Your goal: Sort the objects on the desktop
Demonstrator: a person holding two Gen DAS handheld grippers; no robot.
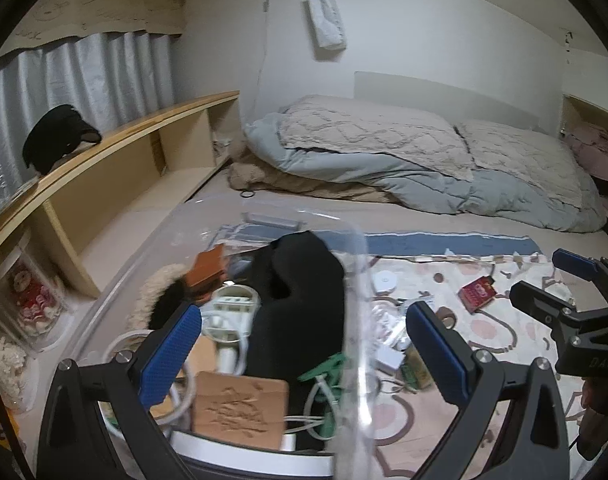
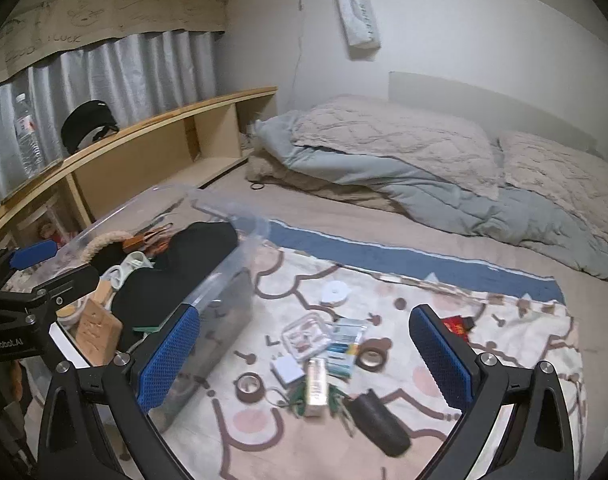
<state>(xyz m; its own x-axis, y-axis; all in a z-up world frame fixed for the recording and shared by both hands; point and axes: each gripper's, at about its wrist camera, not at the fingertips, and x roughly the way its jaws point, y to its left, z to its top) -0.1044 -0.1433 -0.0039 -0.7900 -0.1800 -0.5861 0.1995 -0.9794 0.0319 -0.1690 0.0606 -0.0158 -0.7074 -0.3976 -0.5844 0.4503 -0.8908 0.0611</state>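
A clear plastic bin [image 2: 223, 280] sits at the left on a patterned blanket [image 2: 484, 360]. It holds black cloth [image 1: 304, 292], a carved wooden block [image 1: 239, 404], white cables and a fluffy item. My left gripper [image 1: 304, 344] is open and empty, straddling the bin's right wall [image 1: 356, 320]. My right gripper [image 2: 304, 352] is open and empty above loose items on the blanket: a clear case [image 2: 306, 336], a white cube [image 2: 287, 368], a gold box [image 2: 316, 386], tape rolls [image 2: 248, 386], a black pouch [image 2: 378, 420], a white disc [image 2: 335, 291] and a red packet [image 2: 458, 326].
A folded grey duvet [image 2: 444, 176] and pillows lie at the back of the bed. A wooden shelf [image 2: 143, 148] runs along the left, with a black cap [image 2: 87, 124] and a water bottle [image 2: 27, 136] on top. A black ring [image 2: 257, 186] lies on the sheet.
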